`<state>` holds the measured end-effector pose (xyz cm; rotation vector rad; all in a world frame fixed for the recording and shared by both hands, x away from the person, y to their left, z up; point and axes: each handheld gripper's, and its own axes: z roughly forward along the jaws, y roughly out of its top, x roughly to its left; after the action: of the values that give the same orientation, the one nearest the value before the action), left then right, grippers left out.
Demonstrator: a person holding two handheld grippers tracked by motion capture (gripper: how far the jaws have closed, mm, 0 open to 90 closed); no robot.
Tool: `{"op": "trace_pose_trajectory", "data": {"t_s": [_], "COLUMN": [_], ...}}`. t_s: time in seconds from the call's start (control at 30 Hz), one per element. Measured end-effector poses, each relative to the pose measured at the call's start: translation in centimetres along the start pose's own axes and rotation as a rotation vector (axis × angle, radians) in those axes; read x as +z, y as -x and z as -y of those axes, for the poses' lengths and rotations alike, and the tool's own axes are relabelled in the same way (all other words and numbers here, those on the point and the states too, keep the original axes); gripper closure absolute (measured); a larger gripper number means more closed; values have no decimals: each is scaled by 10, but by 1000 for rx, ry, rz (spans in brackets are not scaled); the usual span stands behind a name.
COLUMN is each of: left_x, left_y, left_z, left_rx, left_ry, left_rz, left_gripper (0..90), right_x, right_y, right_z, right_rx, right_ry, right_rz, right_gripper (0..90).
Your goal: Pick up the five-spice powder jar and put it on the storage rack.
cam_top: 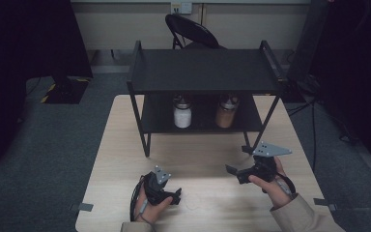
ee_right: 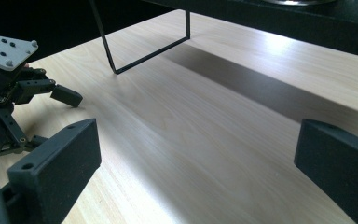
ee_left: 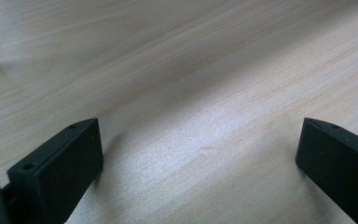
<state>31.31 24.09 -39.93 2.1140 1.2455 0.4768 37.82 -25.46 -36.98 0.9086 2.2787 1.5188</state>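
Down at the near edge of the table (cam_top: 111, 159), the left gripper (cam_top: 176, 197) rests low at about seven o'clock, jaws spread wide with nothing between them; its own view shows bare pale wood between the two black blocks. Over at five o'clock, the right gripper (cam_top: 232, 173) hangs just above the wood, angled toward ten o'clock, jaws also parted and empty. The person's hands wrap both handles, a beige sleeve (cam_top: 297, 215) at the right.

Moving up the board, there's open tabletop, then the black two-tier rack (cam_top: 203, 72) standing at twelve o'clock on thin wire legs. On its lower shelf sit the two likely targets: a white jar (cam_top: 182, 116) at eleven o'clock and a brown jar (cam_top: 225, 115) at one o'clock, upright, well apart, both tucked under the top shelf. Lids are in shadow, hard to read.

Now, how will these handle? They look like glass or hard plastic, filled, so I'd judge them rigid, fairly weighty for their size, and smooth enough to slip. The best hold looks like the straight body wall, jaws square across the middle, coming in level from the front, since the top shelf blocks any approach from above. Squeeze firmly and draw the jar straight out, keeping it upright.

Beyond the rack, a folding chair (cam_top: 193, 30) stands against the wall.
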Motion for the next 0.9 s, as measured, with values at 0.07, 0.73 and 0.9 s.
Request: {"op": "trace_pose_trajectory", "data": {"t_s": [0.07,0.73,0.9], "left_x": [0,0,0], "left_y": [0,0,0], "left_z": [0,0,0], "left_rx": [0,0,0], "left_ry": [0,0,0], "left_rz": [0,0,0], "left_gripper": [0,0,0], "right_x": [0,-5,-6], "right_y": [0,9,11], "right_z": [1,13,15], "right_rx": [1,-1,6], "right_ry": [-2,-30,-37], "right_rz": [-1,-29,-37], "right_gripper": [0,0,0]}}
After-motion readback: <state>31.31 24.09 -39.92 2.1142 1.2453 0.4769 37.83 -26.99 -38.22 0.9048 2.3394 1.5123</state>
